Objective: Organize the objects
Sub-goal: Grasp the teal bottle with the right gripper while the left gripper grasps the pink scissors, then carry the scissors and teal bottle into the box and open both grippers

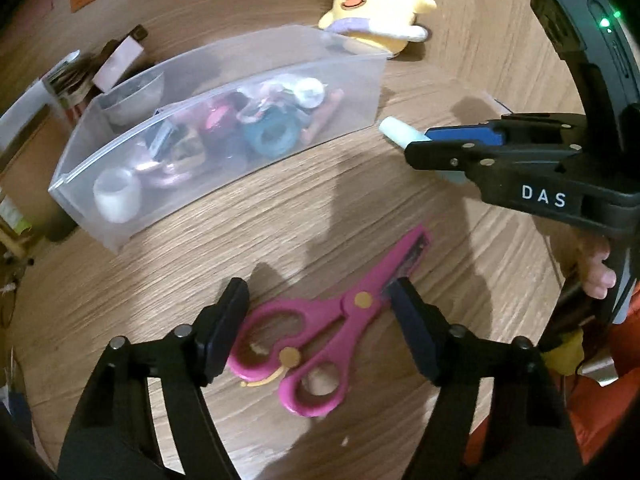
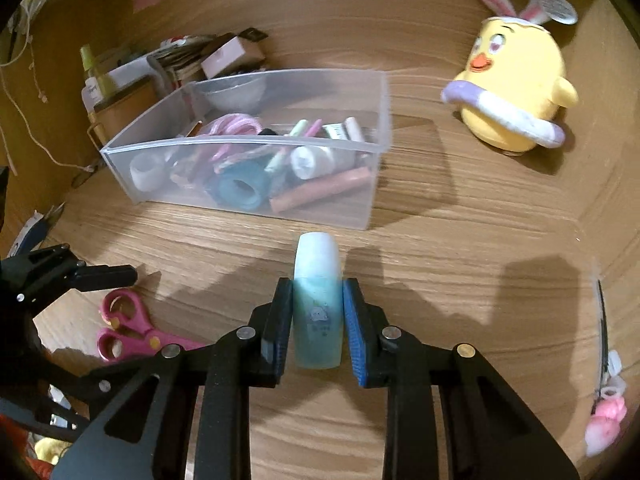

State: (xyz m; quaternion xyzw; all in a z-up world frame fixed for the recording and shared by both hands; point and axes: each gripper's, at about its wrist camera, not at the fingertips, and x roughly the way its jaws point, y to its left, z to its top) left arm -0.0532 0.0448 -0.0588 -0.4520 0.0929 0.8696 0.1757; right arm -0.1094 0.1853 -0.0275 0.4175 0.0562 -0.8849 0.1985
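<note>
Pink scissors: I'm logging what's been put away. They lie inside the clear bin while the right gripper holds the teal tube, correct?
Not quite. The pink scissors lie on the wooden table, outside the clear bin, as the left wrist view shows. The right gripper does hold the teal tube.

Bin (image 2: 256,148) contents blurred behind the frosted front wall; small items unidentifiable. Plush chick (image 1: 376,4): head top cut by the left wrist frame edge. Scissors (image 2: 128,330) blades hidden behind right gripper (image 2: 318,320).

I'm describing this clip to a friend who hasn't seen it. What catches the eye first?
The yellow chick plush with bunny ears stands out at the far right of the wooden table. Mid-table sits a clear bin crammed with small things. Up close, the right gripper clamps a blue-green tube, and pink scissors lie between the left gripper's fingers.
</note>
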